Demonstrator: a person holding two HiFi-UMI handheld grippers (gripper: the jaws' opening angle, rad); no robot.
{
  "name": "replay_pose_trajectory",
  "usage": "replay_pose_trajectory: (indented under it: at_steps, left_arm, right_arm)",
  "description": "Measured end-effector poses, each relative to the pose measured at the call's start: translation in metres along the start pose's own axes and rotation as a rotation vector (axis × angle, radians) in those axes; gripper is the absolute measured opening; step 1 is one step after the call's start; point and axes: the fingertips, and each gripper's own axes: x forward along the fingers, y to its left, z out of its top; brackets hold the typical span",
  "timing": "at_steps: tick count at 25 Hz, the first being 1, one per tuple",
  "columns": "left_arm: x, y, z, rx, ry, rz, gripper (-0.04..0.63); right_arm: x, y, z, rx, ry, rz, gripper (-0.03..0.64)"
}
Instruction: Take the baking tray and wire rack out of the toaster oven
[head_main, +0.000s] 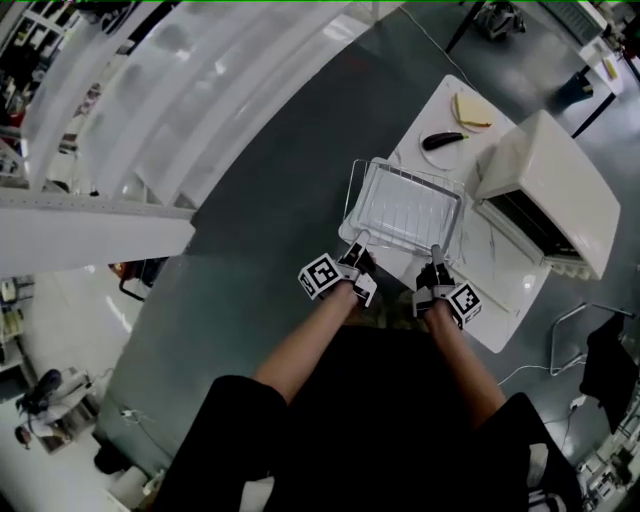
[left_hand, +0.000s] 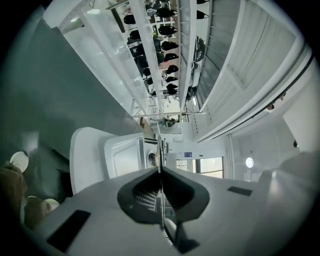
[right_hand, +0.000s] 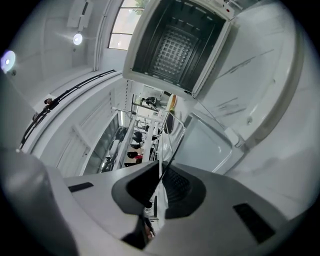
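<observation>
I hold the baking tray level by its near rim, above the left edge of the white table. The wire rack lies under it and sticks out at its left side. My left gripper is shut on the rim's left part, my right gripper on its right part. The left gripper view shows the left gripper closed on the thin tray rim. In the right gripper view the right gripper pinches the rim, with the tray beyond. The white toaster oven stands right of the tray, and its cavity is dark and bare.
The oven's door hangs open toward the tray. A plate with a dark vegetable and a yellow slice lie at the table's far end. Grey floor spreads to the left, with long white racks beyond it.
</observation>
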Motion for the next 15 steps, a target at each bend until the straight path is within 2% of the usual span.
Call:
replay_pose_trajectory:
  at_steps: [8,12,15]
  left_arm:
    - [0.026,0.027,0.007,0.012,0.054,0.055,0.020]
    - [0.035,0.045,0.006,0.013,0.076,0.131,0.020]
    - [0.042,0.050,0.007,0.011,0.097,0.146,0.020]
  right_arm:
    - [0.018,-0.023,0.002,0.038,-0.032,-0.049,0.037]
    - [0.022,-0.037,0.001,0.063,-0.037,-0.086,0.038]
    - [0.028,-0.043,0.003,0.071,-0.046,-0.089,0.038]
